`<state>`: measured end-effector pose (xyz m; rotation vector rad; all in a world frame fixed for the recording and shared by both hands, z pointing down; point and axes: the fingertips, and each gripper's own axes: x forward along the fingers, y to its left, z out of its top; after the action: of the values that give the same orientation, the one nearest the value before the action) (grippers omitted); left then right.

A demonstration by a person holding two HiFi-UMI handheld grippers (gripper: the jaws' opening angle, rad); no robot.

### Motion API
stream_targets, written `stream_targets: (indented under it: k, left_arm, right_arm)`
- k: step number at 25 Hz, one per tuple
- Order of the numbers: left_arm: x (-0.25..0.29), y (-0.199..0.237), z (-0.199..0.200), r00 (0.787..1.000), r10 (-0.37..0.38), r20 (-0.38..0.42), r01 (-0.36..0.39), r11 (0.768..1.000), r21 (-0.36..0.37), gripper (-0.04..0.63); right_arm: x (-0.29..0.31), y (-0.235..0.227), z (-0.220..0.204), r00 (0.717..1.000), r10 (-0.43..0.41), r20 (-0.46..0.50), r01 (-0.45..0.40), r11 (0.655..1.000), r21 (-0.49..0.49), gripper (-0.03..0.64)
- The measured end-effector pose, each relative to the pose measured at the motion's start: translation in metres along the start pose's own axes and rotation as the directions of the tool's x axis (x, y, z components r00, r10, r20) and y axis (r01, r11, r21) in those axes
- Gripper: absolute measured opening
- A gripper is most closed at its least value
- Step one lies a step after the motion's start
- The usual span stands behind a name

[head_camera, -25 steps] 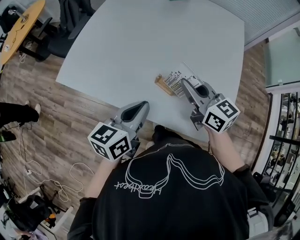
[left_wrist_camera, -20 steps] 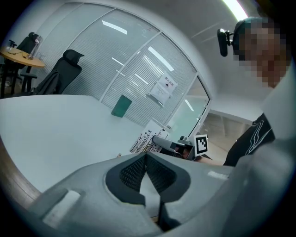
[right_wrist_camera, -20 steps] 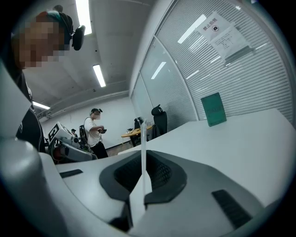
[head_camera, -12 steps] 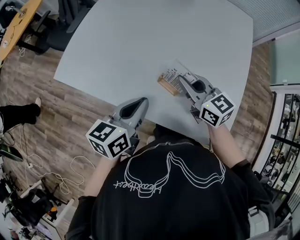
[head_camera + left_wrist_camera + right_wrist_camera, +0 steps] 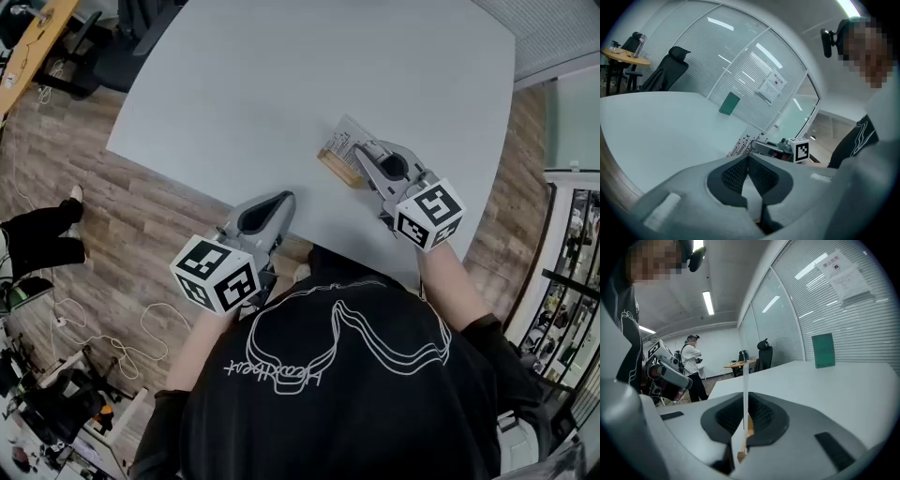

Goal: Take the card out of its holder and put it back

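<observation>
With the right gripper (image 5: 360,152) pinching the card (image 5: 343,137) edge-on at the wooden holder (image 5: 336,169) on the table (image 5: 281,75), lower squarely into the slot; the left gripper (image 5: 748,161), pressed together and empty, may steady the holder.

Wooden holder (image 5: 335,169), matt pale table (image 5: 281,84)

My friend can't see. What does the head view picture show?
From above, a person in a black shirt holds the right gripper shut on a white printed card at a small wooden holder on a pale grey table. The left gripper, shut and empty, is by the table's near edge.
</observation>
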<state>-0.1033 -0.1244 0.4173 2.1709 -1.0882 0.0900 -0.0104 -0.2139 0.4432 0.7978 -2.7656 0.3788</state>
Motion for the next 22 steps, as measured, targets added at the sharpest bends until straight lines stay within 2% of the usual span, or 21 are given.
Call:
stream_targets:
  k: [10,16,22]
  left_arm:
    - [-0.004,0.0,0.006,1.0,0.026,-0.006,-0.026,1.0,0.0,0.014]
    - [-0.01,0.003,0.005,0.999,0.045,-0.007,-0.045,0.999,-0.01,0.014]
    - [-0.013,0.003,0.002,0.999,0.045,-0.007,-0.045,0.999,-0.014,0.014]
  right_arm:
    - [0.004,0.001,-0.021,0.999,-0.01,-0.036,0.009,1.0,-0.008,0.025]
    - [0.007,0.005,-0.037,0.996,-0.016,-0.09,0.013,0.999,-0.035,0.025]
    - [0.007,0.005,-0.039,0.996,-0.033,-0.078,0.03,0.999,-0.038,0.038]
